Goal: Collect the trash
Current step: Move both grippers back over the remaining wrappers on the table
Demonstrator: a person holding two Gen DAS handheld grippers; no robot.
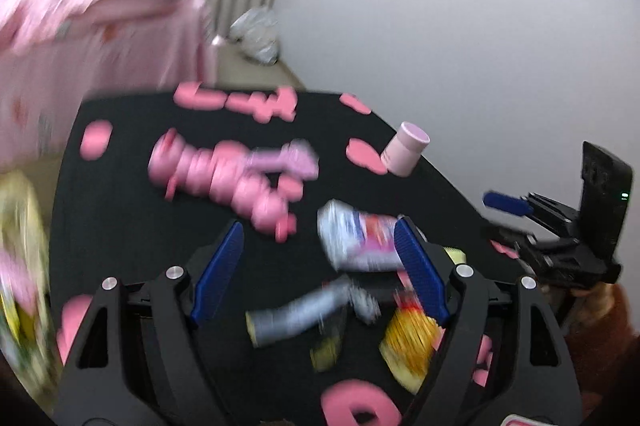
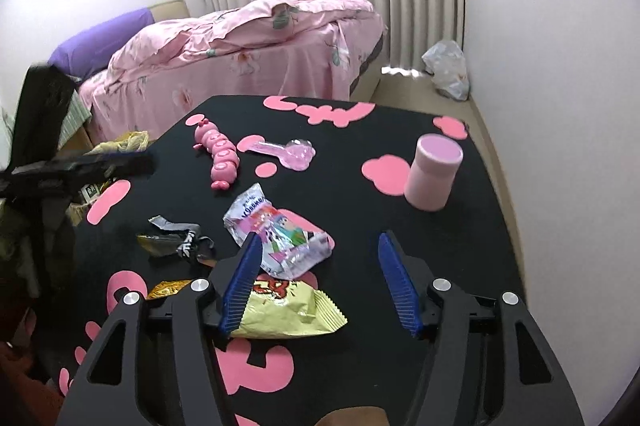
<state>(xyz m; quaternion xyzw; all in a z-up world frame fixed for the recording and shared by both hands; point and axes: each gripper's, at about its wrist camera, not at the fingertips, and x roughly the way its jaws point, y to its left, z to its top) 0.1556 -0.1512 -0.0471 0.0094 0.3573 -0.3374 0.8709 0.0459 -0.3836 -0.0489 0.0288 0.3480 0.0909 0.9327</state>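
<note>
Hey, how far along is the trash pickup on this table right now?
Nothing looks collected yet. Both the right gripper and left gripper have open, empty jaws. Still on the black table: the clear pink snack bag, the yellow wrapper and the crumpled dark wrapper. The right gripper hovers nearest the yellow wrapper.

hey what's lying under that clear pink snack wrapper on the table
The pink wrapper overlaps the top edge of a yellow snack bag, which lies on the black table. Whatever else sits beneath the wrapper's printed part is covered. Both grippers are open and empty.
</note>
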